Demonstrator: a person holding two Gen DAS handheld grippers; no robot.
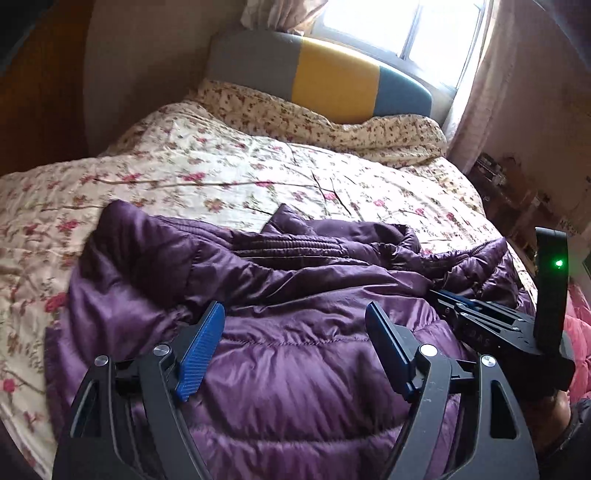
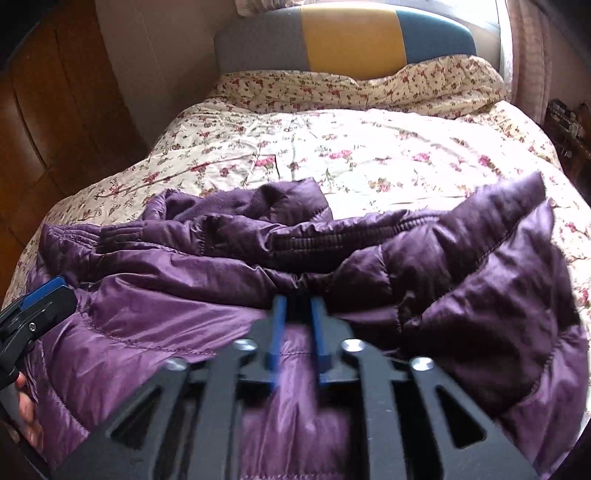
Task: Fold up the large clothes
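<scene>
A purple quilted puffer jacket (image 1: 280, 354) lies crumpled on the near part of the bed; it also fills the near half of the right wrist view (image 2: 184, 306). My left gripper (image 1: 295, 314) is open and empty, its blue pads spread wide just above the jacket's body. My right gripper (image 2: 297, 306) has its blue pads close together, pinching a fold of the jacket near the dark ribbed hem (image 2: 332, 236). The right gripper also shows at the right of the left wrist view (image 1: 443, 299). The left gripper shows at the left edge of the right wrist view (image 2: 40, 295).
The bed (image 1: 229, 173) has a floral cream cover, with a rolled floral quilt (image 2: 369, 88) at the headboard (image 1: 332, 81). A wooden wardrobe (image 2: 55, 110) stands left. A window (image 1: 406, 26) and curtain are behind; a cluttered shelf (image 1: 509, 192) is right.
</scene>
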